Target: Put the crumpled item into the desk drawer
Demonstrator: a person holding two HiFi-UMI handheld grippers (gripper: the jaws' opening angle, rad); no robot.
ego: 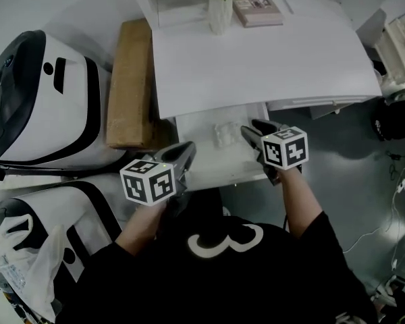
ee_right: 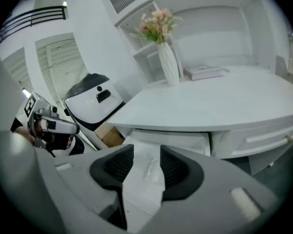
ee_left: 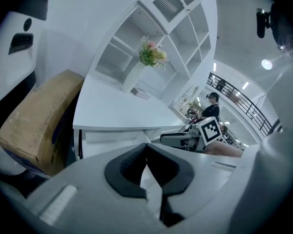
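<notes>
Head view. White desk (ego: 256, 59) across the top, drawer (ego: 206, 167) open under its front edge. Toward the back of the drawer, the crumpled item (ego: 224, 135) — pale, clear-looking, lying loose on the drawer floor. Left gripper (ego: 187, 152) at the drawer's left front corner. Right gripper (ego: 255, 131) over the drawer's right side, just beside the item and not touching it. At the desk's far end a vase (ego: 220, 12), with a book (ego: 258, 10) just beside it. A brown box (ego: 129, 83) along the desk's left side.

Left gripper view. Left gripper (ee_left: 146, 147) with jaws together, tips touching, nothing between them. Beyond, the desk edge (ee_left: 117, 116), the vase (ee_left: 129, 82) on top, the box (ee_left: 36, 121) at left, and the right gripper (ee_left: 178, 139) low at right.

Right gripper view. Right gripper (ee_right: 146, 151) with jaws wide apart, pads clear of everything — the crumpled item (ee_right: 152, 169) visible through the gap, lower down on the drawer floor, pressed by neither pad. Desk top (ee_right: 215, 101) above, with vase (ee_right: 168, 65) and book (ee_right: 205, 73) on it. Left gripper (ee_right: 53, 128) at the left edge.
</notes>
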